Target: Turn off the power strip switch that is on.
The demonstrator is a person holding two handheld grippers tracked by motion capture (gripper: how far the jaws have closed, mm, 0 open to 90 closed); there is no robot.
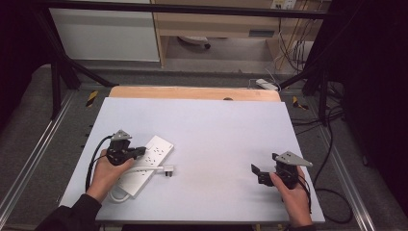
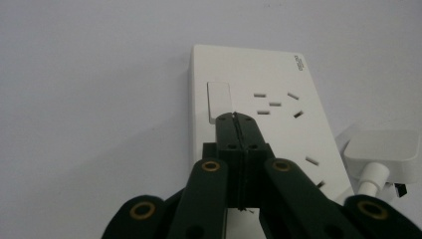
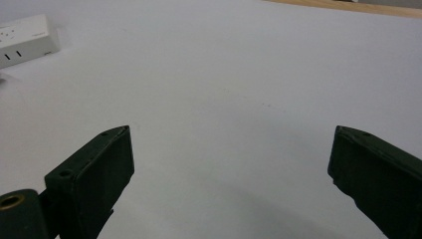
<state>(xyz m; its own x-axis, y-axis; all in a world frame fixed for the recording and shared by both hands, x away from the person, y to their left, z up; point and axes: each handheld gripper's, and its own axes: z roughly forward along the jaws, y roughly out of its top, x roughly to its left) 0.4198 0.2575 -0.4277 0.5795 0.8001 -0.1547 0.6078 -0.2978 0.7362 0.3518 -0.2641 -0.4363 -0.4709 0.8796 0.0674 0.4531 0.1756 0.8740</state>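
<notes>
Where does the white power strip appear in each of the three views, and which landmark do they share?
High view: power strip lower left, by the left gripper.
Left gripper view: power strip centre right, under the shut jaws.
Right gripper view: power strip top left corner.
Shared landmark: pale tabletop.

A pale grey-blue rectangular surface lies on a light wooden board whose far edge shows beyond it. Black metal frame bars cross overhead and slant down at both sides. Behind stand a white cabinet panel and an open light-wood shelf unit. Grey carpeted floor surrounds everything, with black cables trailing at right and a white power block on the floor.
</notes>
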